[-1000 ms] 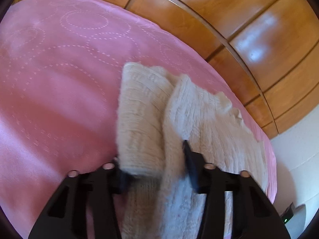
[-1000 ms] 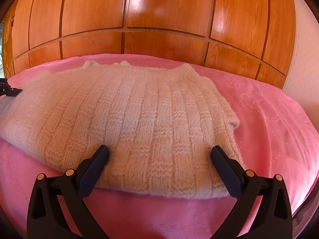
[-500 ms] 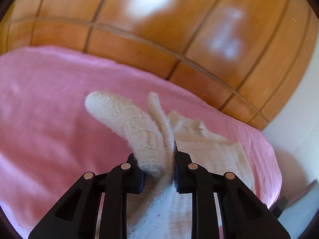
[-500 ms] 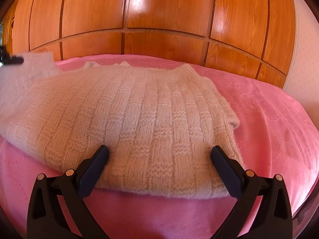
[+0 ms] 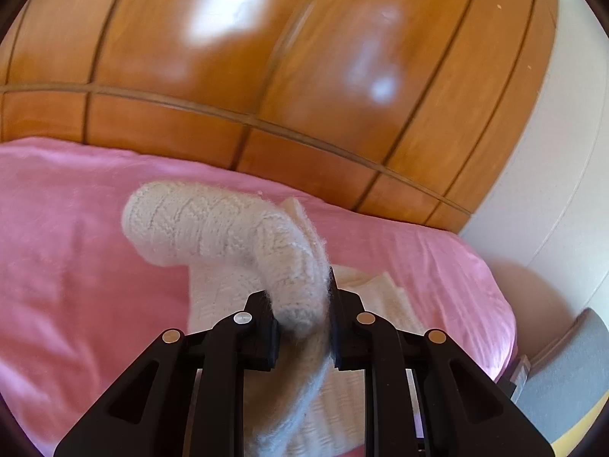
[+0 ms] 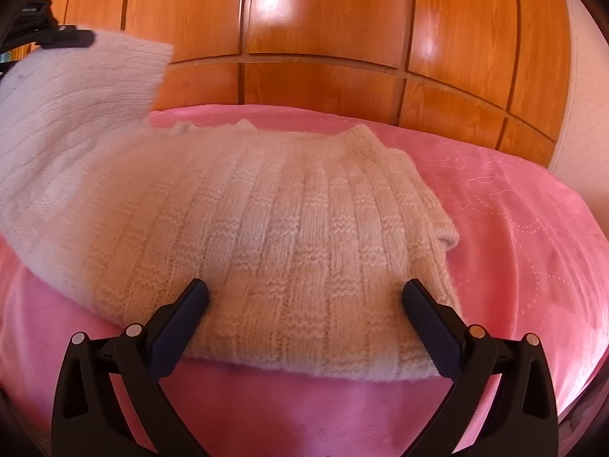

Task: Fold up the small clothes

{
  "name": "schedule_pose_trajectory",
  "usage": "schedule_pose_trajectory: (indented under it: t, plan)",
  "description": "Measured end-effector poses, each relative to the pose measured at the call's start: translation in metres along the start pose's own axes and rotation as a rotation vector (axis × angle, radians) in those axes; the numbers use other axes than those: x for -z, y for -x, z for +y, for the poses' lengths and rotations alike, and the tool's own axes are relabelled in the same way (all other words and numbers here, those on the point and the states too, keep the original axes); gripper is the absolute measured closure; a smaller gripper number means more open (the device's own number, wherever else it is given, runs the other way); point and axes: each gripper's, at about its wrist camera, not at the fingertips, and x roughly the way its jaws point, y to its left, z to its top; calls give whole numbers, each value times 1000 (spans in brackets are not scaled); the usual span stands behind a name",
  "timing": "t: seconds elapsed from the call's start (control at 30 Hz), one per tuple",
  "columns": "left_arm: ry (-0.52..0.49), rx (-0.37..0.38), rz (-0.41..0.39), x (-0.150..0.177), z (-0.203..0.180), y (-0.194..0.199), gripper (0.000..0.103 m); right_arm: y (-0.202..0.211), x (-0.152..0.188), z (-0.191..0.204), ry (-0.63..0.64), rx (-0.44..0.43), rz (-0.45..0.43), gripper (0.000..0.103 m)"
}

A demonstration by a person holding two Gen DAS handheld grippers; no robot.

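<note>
One sleeve lifted, one tool waiting open

Clamped on the sleeve of the cream knitted sweater, the left tool held it raised above the pink bedspread while the sweater's body lay flat on the bed; the right tool hovered at the near hem with its fingers wide apart, gripping nothing. Done well, the sleeve should probably be carried across the chest and laid flat, without dragging the body out of line, before letting go
</note>
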Motion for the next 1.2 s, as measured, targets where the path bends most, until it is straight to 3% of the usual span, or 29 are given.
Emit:
schedule_pose_trajectory:
  t: [0.17, 0.3, 0.47, 0.57, 0.63, 0.7, 0.87, 1.07, 1.1, 1.13, 1.2]
  plan:
    - [-32, 38, 10, 0, -21, -7, 85, 12, -3, -16, -20, 97, -30, 2]
    - [-51, 64, 34, 2, -37, -14, 85, 11, 1, -35, -95, 104, 4, 2]
    - [-64, 91, 61, 5, -51, -25, 85, 26, 2, -61, -176, 139, -41, 2]
    - [-73, 107, 75, 7, -61, -35, 85, 17, 6, -71, -162, 214, 34, 2]
    - [-89, 114, 85, 8, -68, -44, 86, 8, 14, -77, -184, 187, 73, 2]
    - [-119, 115, 100, 11, -80, -56, 86, 9, 22, -84, -271, 147, 41, 2]
    - [-181, 110, 159, 21, -98, -97, 91, 11, 23, -80, -258, 155, 20, 2]
    - [-218, 67, 304, 46, -102, -131, 89, 12, 26, -83, -262, 140, 1, 2]
    - [-221, 76, 333, 50, -101, -130, 78, 13, 27, -84, -261, 139, -4, 2]
    - [-225, 103, 362, 54, -103, -128, 57, 14, 29, -84, -260, 139, -10, 2]
    - [-240, 212, 372, 62, -108, -114, 30, 14, 31, -83, -260, 141, -25, 2]
